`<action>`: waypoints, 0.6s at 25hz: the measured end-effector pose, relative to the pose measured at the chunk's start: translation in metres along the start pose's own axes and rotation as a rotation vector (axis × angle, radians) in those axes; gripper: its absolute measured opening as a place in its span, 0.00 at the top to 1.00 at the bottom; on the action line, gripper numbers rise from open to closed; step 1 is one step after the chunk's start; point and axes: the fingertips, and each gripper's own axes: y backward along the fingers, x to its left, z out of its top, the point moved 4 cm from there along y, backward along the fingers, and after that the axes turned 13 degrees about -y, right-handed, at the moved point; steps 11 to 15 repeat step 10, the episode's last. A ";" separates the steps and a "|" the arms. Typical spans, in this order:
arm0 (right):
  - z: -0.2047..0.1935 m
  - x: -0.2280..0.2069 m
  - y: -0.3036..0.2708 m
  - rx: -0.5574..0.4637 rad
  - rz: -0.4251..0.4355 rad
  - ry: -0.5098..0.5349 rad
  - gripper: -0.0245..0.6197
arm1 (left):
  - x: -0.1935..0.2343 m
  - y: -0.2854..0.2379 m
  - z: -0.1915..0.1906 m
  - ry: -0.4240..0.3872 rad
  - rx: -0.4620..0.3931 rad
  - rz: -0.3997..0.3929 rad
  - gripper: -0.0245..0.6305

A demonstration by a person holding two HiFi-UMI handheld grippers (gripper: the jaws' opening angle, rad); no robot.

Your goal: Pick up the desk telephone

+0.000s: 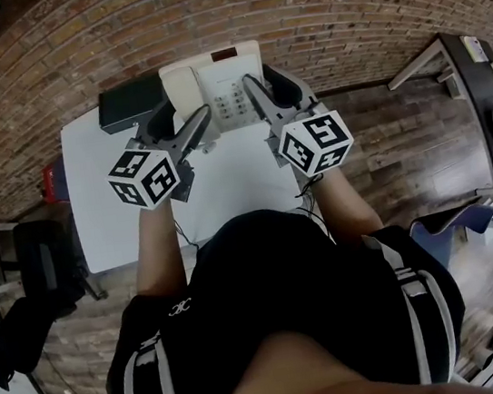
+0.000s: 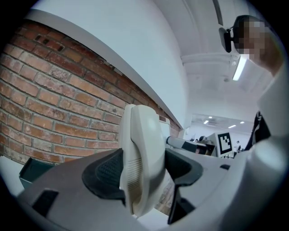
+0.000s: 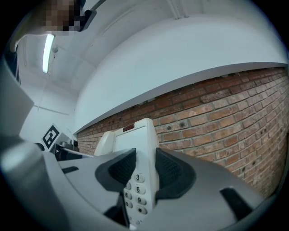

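Brick wall [image 3: 216, 103] ahead; left gripper [image 2: 143, 168] clamps the phone [image 1: 219, 76] by its handset [image 2: 140, 135], right gripper [image 3: 144, 169] by the keypad [image 3: 137, 196] edge, so I carry it level over the table [image 1: 105, 203].

In the head view, the left gripper [image 1: 184, 114] and the right gripper [image 1: 264, 83] cover both sides of the desk telephone [image 1: 222, 80]. Its key numbers are too small to read. The dark box [image 1: 127, 104] left of the telephone is partly hidden. The person's body [image 1: 284, 323] covers the bench [image 1: 99, 195] edge below the telephone.
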 end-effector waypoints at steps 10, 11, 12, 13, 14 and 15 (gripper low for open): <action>-0.004 0.001 0.001 0.007 -0.013 -0.016 0.78 | 0.001 0.002 -0.002 0.006 0.007 -0.006 0.52; -0.004 0.001 0.001 0.007 -0.013 -0.016 0.78 | 0.001 0.002 -0.002 0.006 0.007 -0.006 0.52; -0.004 0.001 0.001 0.007 -0.013 -0.016 0.78 | 0.001 0.002 -0.002 0.006 0.007 -0.006 0.52; -0.004 0.001 0.001 0.007 -0.013 -0.016 0.78 | 0.001 0.002 -0.002 0.006 0.007 -0.006 0.52; -0.004 0.001 0.001 0.007 -0.013 -0.016 0.78 | 0.001 0.002 -0.002 0.006 0.007 -0.006 0.52; -0.004 0.001 0.001 0.007 -0.013 -0.016 0.78 | 0.001 0.002 -0.002 0.006 0.007 -0.006 0.52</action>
